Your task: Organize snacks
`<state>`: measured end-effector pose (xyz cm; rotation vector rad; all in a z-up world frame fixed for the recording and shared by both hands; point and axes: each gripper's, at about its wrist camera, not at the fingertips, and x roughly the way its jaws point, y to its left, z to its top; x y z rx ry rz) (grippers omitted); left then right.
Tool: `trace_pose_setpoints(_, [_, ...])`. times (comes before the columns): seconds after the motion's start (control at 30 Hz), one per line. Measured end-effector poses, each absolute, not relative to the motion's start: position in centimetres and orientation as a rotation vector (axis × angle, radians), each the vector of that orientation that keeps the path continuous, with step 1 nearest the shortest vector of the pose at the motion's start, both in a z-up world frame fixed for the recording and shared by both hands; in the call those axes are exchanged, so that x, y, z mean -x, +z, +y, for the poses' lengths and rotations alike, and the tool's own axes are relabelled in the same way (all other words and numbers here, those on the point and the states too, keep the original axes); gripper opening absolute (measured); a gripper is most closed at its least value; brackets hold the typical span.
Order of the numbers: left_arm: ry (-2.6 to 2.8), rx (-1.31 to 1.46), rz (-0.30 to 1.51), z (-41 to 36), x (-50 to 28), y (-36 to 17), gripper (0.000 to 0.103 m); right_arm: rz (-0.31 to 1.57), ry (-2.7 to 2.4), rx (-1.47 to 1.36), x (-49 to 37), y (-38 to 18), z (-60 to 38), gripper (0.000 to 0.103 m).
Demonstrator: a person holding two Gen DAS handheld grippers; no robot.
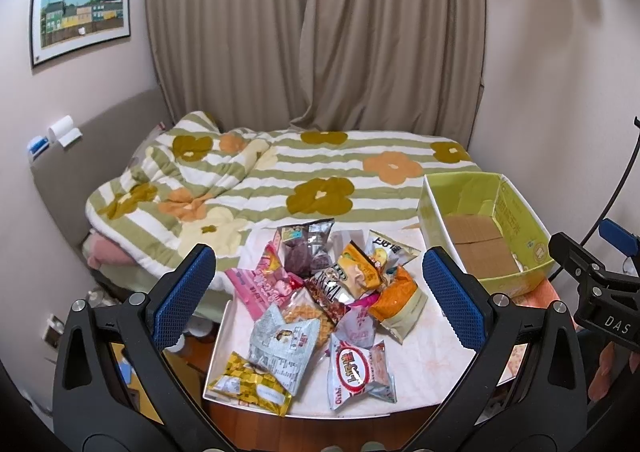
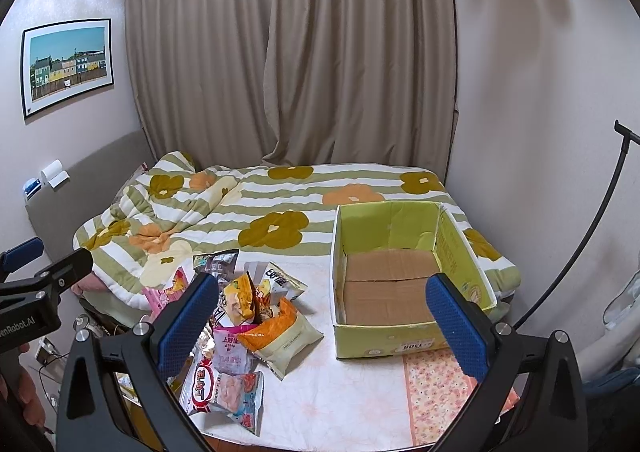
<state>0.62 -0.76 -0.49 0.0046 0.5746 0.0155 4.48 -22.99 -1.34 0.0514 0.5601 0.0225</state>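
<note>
Several snack packets (image 1: 320,304) lie heaped on the tabletop (image 2: 340,384), overlapping so that the lower ones are partly hidden; in the right wrist view a blue pad covers the heap's left part. Just right of the heap stands a green cardboard box (image 2: 404,336), its brown floor bare. Behind both lies a flowered quilt (image 1: 280,180). Left tongs (image 1: 320,292) and right tongs (image 2: 324,328) hover spread wide, touching nothing.
</note>
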Motion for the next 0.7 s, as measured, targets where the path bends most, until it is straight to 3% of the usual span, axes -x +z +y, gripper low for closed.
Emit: trace_pose_setpoints(0.7, [0.015, -0.004, 0.576, -0.72, -0.30, -0.69, 0.103, 0.555, 0.020, -0.060, -4.15, -1.43, -22.92, 0.103])
